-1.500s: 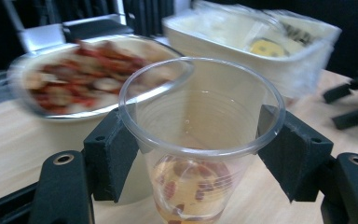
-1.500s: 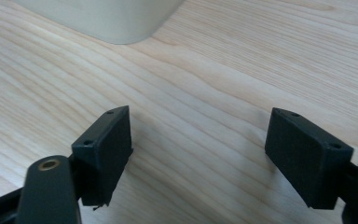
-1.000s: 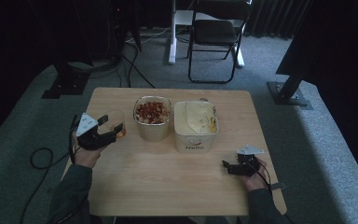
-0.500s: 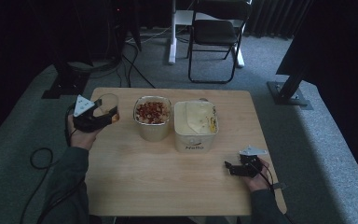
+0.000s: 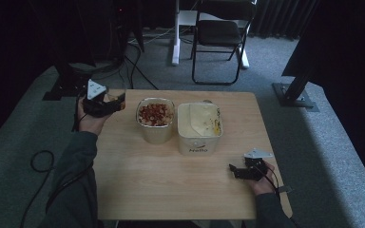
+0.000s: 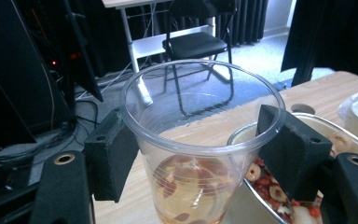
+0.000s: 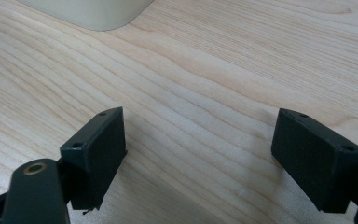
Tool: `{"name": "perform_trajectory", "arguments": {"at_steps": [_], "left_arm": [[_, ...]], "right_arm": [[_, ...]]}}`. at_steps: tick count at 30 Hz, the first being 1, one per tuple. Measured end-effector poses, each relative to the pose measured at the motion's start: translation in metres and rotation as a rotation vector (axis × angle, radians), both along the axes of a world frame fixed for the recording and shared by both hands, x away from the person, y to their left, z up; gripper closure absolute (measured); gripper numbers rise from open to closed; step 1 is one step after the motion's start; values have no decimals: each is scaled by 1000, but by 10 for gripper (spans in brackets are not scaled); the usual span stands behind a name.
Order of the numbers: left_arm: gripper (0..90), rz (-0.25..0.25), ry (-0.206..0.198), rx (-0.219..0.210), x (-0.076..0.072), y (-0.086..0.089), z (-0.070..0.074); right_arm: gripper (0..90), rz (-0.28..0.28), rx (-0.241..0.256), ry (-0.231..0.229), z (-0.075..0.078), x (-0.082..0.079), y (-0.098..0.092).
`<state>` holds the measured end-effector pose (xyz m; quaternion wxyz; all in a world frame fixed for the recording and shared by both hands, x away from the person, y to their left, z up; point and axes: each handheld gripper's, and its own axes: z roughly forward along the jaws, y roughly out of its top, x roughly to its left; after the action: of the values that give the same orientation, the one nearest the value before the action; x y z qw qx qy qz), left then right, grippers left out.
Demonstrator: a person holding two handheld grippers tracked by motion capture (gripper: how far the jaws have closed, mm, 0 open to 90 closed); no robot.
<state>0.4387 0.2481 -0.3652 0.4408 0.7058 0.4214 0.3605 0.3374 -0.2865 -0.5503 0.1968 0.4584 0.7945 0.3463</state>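
Observation:
A clear plastic cup (image 6: 196, 140) holds a little liquid and some red and pale pieces at its bottom. My left gripper (image 6: 200, 154) is shut on it, one pad on each side below the rim. In the high view the left gripper (image 5: 113, 103) holds the cup (image 5: 119, 95) over the table's far left corner. To its right a round bowl (image 5: 145, 132) of red and white pieces stands beside a white tub (image 5: 197, 142). The bowl's rim (image 6: 307, 122) lies just right of the cup. My right gripper (image 5: 235, 170) rests open near the front right, with bare wood between its jaws (image 7: 200, 154).
The wooden table (image 5: 161, 180) has free room in front of the bowl and tub. A corner of the tub (image 7: 88, 11) lies beyond the right gripper. A folding chair (image 5: 218, 33) stands behind the table, and cables (image 5: 38, 159) trail on the floor at left.
The left gripper has carried the cup away from me and a little to the left, up toward the table's far left corner. The right gripper has stayed about where it was.

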Motion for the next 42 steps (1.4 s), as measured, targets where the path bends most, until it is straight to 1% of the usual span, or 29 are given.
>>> {"name": "perform_trajectory", "arguments": {"at_steps": [5,8,12,14,18,21,24,27,31,36,38,42], "left_arm": [[313,17,8,44,7,-6,3],[314,24,3,76,9,-8,5],[315,31,-12,129,11,-12,9],[315,29,-14,133,11,-13,11],[315,32,-25,156,12,-16,14],[315,34,-30,194,12,-20,16],[315,37,-37,245,13,-24,16],[316,32,-43,279,13,-28,16],[317,30,-47,312,14,-33,17],[318,22,-50,378,15,-41,15],[318,17,-45,401,16,-44,15],[318,9,-47,444,18,-50,14]], "right_arm": [[174,-1,0,0,0,0,0],[174,-1,0,0,0,0,0],[174,-2,1,0,0,0,0],[174,-3,1,0,0,0,0],[175,-5,1,0,0,0,0],[174,-5,1,0,0,0,0],[175,-5,1,0,0,0,0],[175,-5,1,0,0,0,0],[175,-5,1,0,0,0,0],[175,-4,1,0,0,0,0],[175,-5,1,0,0,0,0],[175,-4,1,0,0,0,0]]}}
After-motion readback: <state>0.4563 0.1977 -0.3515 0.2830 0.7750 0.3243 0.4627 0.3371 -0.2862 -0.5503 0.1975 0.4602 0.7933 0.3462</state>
